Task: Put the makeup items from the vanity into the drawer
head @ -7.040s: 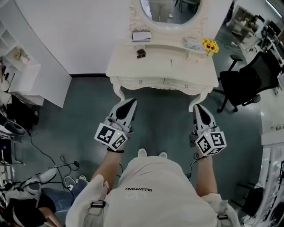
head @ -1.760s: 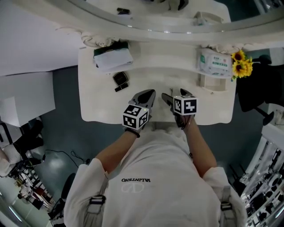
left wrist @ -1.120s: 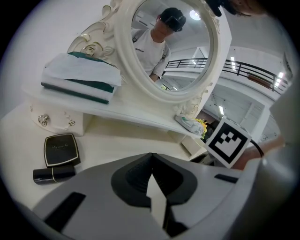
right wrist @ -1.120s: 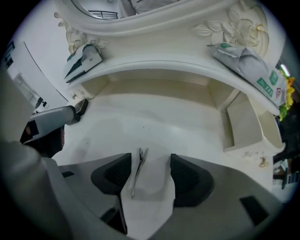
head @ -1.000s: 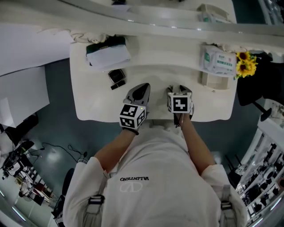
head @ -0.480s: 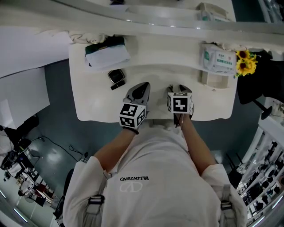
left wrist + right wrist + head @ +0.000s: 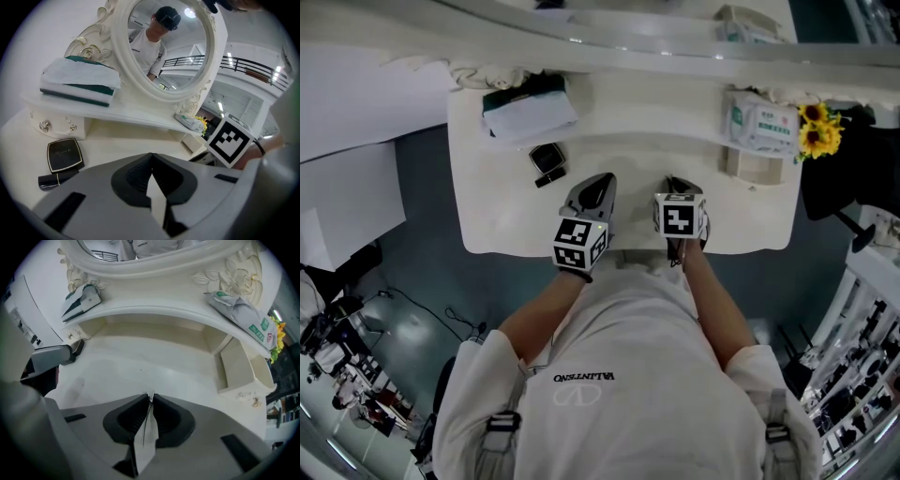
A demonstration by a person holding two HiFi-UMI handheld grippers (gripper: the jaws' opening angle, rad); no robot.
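Head view: left gripper (image 7: 602, 178) and right gripper (image 7: 677, 180) side by side over the front middle of the vanity (image 7: 502, 220); compact (image 7: 547, 158) and black tube (image 7: 548, 179) lying on its top, left of the left gripper and apart from it; tissue pack (image 7: 761, 124) and sunflowers (image 7: 817, 131) at far right.

Left gripper view: jaws clenched, tips meeting on nothing; compact (image 7: 64, 154) and black tube (image 7: 56, 178) at lower left, just beside each other, below the mirror (image 7: 168, 42).

Right gripper view: jaws just drawn closed, tips together over bare tabletop, nothing seen between.
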